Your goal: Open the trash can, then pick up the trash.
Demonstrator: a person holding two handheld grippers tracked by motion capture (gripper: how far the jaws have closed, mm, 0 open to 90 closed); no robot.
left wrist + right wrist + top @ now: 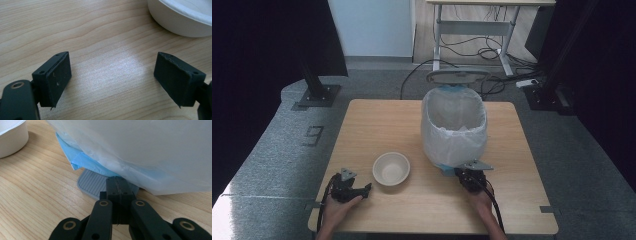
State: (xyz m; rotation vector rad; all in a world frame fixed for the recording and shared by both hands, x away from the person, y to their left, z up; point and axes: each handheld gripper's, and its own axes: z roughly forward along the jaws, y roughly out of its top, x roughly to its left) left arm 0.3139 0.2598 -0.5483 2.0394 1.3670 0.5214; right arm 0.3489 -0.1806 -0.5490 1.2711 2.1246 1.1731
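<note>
Pedal bin [454, 127] stands on the right half of the wooden table [377, 115], lid raised, lined with a translucent white bag [140, 147] over a blue one [85, 161]; its grey ribbed foot pedal [91, 182] projects at the base. Right gripper [117, 185] rests with its 2 jaws pressed together, tips on the pedal, the hand low behind it. Left gripper [112, 75] lies near the table's front edge, jaws spread over bare wood, beside a round white bowl [391, 168].
</note>
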